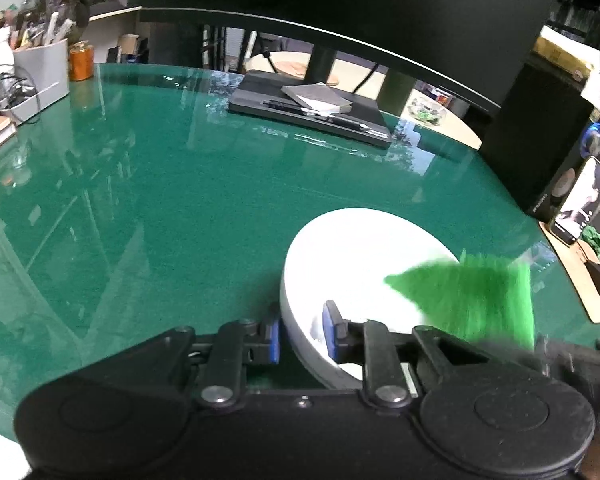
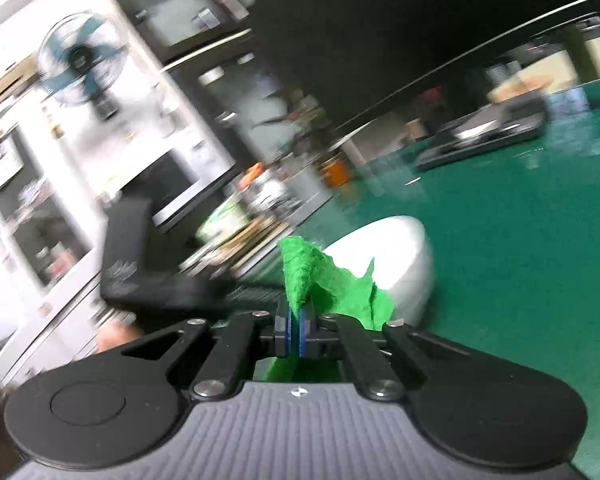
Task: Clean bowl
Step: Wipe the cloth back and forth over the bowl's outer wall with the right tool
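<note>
bowl: white bowl [image 1: 352,264] sits on the green glass-topped counter [image 1: 160,200], near edge closest to you, tipped up as the right wrist view shows it.
left tongs: your left tongs [image 1: 302,332] pinch the bowl's near rim, one blue pad inside the wall, one outside. Closed on the bowl, narrow gap.
right tongs: your right tongs [image 2: 295,334] are clamped fully together on a green cloth [image 2: 324,284]; cloth sticks up and out past the pads.
cloth position: in the left wrist view the cloth [image 1: 472,296] is motion-blurred over the bowl's right side. Can't tell if it's touching the inner surface.
bowl handling: looks like ceramic or hard plastic, can't say which. Rigid, smooth, probably slick under the pads. Treat it as breakable; a rim pinch gives little contact area, so it may pivot or slip under wiping force.
where to hold: rim is the only real grab point. Keep the pads deep over the wall, not on the lip.
cloth handling: soft, light, floppy. Only the part close to the pads carries pressure; the loose tail just drags.
clutter: monitor stand base [image 1: 312,114] with a notebook on it sits well apart, no interference.
</note>
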`<state>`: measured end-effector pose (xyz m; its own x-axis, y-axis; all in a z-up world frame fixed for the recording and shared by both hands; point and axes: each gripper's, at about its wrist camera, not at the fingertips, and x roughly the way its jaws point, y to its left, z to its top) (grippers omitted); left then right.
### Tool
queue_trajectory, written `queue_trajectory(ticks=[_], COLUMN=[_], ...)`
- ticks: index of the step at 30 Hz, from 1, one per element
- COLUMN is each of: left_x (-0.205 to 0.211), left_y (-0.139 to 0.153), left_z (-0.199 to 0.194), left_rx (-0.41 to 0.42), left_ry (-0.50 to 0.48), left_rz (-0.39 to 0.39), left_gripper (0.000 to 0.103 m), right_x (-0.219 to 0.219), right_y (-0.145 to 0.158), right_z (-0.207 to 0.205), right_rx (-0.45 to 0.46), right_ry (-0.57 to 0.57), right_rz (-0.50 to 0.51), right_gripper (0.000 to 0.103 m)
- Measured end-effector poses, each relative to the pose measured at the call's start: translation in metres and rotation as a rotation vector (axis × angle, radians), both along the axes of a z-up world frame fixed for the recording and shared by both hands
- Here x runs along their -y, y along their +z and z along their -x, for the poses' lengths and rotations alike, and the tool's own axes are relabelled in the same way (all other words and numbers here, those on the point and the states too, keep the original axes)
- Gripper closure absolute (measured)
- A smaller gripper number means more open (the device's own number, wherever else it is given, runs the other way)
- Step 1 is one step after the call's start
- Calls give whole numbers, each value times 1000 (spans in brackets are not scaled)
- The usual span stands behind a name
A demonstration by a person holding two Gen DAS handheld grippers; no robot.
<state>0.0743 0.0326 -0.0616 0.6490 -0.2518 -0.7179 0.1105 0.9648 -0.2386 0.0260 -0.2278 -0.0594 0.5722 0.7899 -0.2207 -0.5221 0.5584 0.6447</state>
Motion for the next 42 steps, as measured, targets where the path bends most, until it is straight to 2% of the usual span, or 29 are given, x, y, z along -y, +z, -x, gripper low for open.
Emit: queue_trajectory(ticks=[4, 7, 11, 14, 16, 20, 23, 26, 27, 30, 32, 35, 36, 39, 41, 42], left_x=[1, 2, 4, 7, 9, 14, 17, 20, 20, 17, 13, 7, 5, 4, 7, 7], left_y=[0, 0, -1, -1, -1, 10, 17, 11, 10, 7, 6, 5, 5, 6, 6, 7], left_z=[-1, -2, 0, 4, 5, 4, -7, -22, -24, -26, -23, -17, -14, -3, 10, 14], left_rx=[4, 5, 5, 9, 10, 71, 97, 86, 77, 46, 42, 32, 25, 14, 18, 16], left_ry=[6, 12, 14, 13, 6, -28, -68, -105, -115, -135, -131, -112, -100, -61, -44, -39], left_rz=[-9, -15, -18, -26, -34, -118, -161, -199, -177, -101, -88, -62, -54, -52, -59, -51], left_gripper=[82, 82, 82, 82, 82, 82, 67, 60, 60, 80, 84, 89, 90, 90, 90, 90], right_x=[8, -12, -26, -27, -26, -24, -22, -24, -25, -26, -25, -21, -19, -17, -16, -15], right_y=[-6, 2, 8, 13, 12, 11, 11, 12, 13, 13, 14, 16, 17, 17, 15, 14], right_z=[-5, 12, 15, 8, 4, 5, 7, 10, 10, 9, 7, 9, 9, 11, 10, 10], right_rx=[-56, 65, 162, 186, 181, 164, 149, 157, 162, 162, 160, 169, 173, 182, 179, 174], right_ry=[-48, -20, -43, -96, -98, -103, -107, -104, -97, -94, -98, -105, -106, -118, -136, -149], right_rz=[-56, 78, 219, 270, 267, 243, 220, 233, 239, 245, 243, 214, 202, 192, 200, 207], right_gripper=[100, 98, 99, 99, 99, 99, 96, 96, 96, 96, 91, 60, 57, 58, 68, 80])
